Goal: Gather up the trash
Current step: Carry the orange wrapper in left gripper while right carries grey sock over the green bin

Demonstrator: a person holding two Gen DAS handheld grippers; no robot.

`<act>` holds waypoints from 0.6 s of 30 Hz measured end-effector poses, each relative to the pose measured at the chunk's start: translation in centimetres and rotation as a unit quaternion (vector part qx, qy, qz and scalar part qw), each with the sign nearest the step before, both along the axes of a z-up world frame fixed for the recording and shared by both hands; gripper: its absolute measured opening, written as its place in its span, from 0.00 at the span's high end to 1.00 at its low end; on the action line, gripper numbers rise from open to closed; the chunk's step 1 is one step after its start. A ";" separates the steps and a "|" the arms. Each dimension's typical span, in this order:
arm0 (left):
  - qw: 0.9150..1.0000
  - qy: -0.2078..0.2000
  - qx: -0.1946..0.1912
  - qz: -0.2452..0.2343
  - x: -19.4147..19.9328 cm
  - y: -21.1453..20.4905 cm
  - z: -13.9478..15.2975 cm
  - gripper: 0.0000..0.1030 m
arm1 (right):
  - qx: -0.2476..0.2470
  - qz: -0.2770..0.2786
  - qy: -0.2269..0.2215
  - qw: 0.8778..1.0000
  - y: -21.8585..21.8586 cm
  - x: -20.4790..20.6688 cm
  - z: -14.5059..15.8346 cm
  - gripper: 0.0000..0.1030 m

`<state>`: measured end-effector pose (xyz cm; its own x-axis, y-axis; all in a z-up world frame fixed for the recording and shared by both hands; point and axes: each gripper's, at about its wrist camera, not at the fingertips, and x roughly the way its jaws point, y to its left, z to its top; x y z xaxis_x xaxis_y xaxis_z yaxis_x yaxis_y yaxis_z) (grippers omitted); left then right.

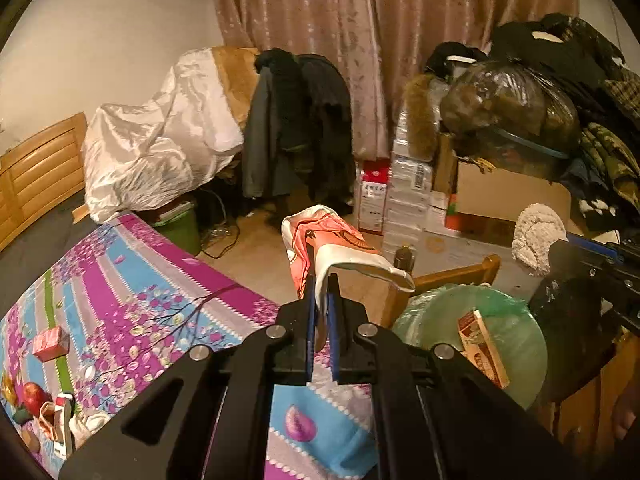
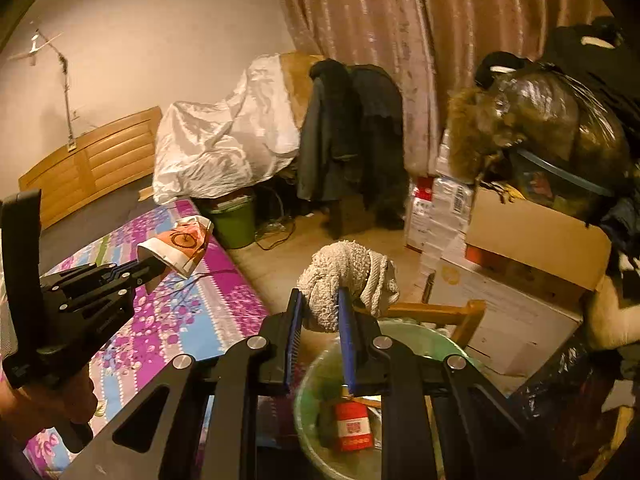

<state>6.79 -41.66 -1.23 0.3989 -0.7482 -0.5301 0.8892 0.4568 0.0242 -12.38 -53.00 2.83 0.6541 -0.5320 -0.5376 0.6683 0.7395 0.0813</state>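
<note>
Two claws, left claw (image 1: 322,300) pinching paper cup (image 1: 332,248), right claw (image 2: 320,320) gripping rag (image 2: 348,280)

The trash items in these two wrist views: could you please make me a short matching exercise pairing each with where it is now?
Things:
1. crumpled paper cup
2. white rag
3. red carton
4. small red box

Places:
A. inside the green-lined bin
B. lying on the floral bedspread
C. gripped by the left gripper
D. between the right gripper jaws

Pairs: 1-C, 2-D, 3-A, 4-B
</note>
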 end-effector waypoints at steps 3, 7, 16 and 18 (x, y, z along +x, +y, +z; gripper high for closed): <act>1.000 -0.006 0.007 -0.014 -1.0 -1.3 -0.1 0.96 | 0.005 -0.019 0.002 1.000 -1.2 -1.3 -0.4 0.81; 0.999 -0.011 0.016 -0.036 -2.4 -3.0 -0.5 0.96 | 0.017 -0.041 0.002 0.999 -2.6 -3.1 -1.1 0.81; 0.993 -0.014 0.045 -0.110 -6.3 -7.2 -2.0 0.96 | 0.026 -0.078 0.017 0.996 -4.3 -6.5 -2.7 0.81; 0.991 -0.013 0.053 -0.125 -7.0 -7.9 -2.5 0.96 | 0.028 -0.084 0.023 0.996 -4.6 -7.3 -3.2 0.81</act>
